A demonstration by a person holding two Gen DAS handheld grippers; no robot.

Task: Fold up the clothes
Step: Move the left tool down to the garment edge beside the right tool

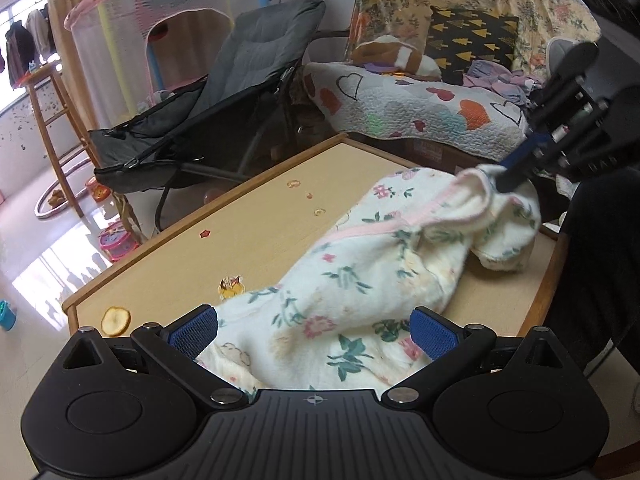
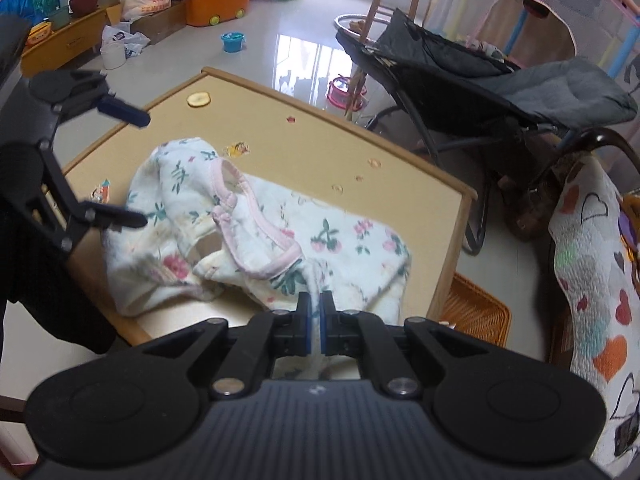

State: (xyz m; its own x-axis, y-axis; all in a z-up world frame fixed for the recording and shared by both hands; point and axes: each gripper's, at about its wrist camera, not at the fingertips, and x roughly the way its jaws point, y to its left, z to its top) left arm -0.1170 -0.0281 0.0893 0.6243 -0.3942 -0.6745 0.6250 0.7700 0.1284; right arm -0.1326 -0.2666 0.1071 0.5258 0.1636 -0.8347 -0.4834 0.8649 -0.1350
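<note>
Nearest the right wrist camera, the right gripper [image 2: 316, 312] has its jaws pinched together on a fold of the floral garment [image 2: 256, 240], at the garment's edge closest to the person. By the left wrist camera, the left gripper [image 1: 314, 334] stands wide open, its blue pads [image 1: 192, 334] on either side of the cloth and not pressing it, so it holds nothing. Beyond both, the garment lies rumpled across the near half of the wooden table [image 1: 248, 208], pink-trimmed neckline uppermost, one end lifted from the tabletop by the right gripper's hold. It looks a light, soft fleece, thick and limp; it will sag and bunch rather than keep any line. A hem or the pink binding, being doubled and firmer, seems the surest place to grip. Farther along the table from the garment sit small stickers and a dried fruit slice [image 1: 116, 321].
</note>
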